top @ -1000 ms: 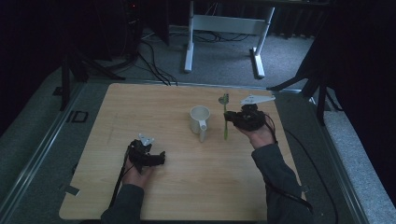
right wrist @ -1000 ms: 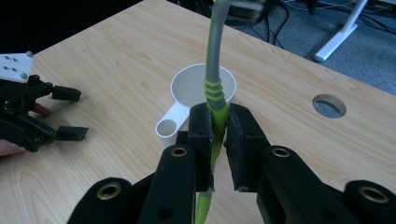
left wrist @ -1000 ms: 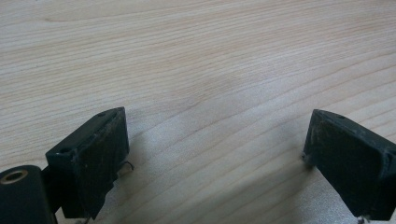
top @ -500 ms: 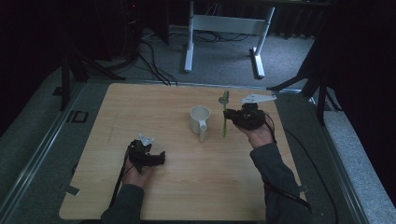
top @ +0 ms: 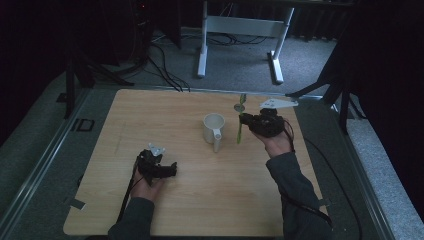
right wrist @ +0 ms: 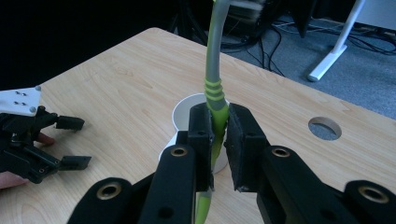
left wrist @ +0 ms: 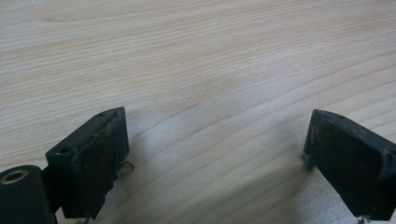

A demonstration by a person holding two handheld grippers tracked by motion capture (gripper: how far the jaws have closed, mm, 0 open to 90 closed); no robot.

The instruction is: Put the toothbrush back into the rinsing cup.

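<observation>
So nothing really moved over that last second: my right gripper stayed clamped on the green toothbrush, just beside the white mug near the desk's far edge. Left gripper sat open and empty by the near edge, so the drop into the mug was still to come.

Pale wooden table — white desk frame behind

The left gripper rests low with jaws wide apart. The right gripper is squeezed tight, held up higher.

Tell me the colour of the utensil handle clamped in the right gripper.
Lime green, turning grey higher up the handle; the right gripper view shows it best.
</observation>
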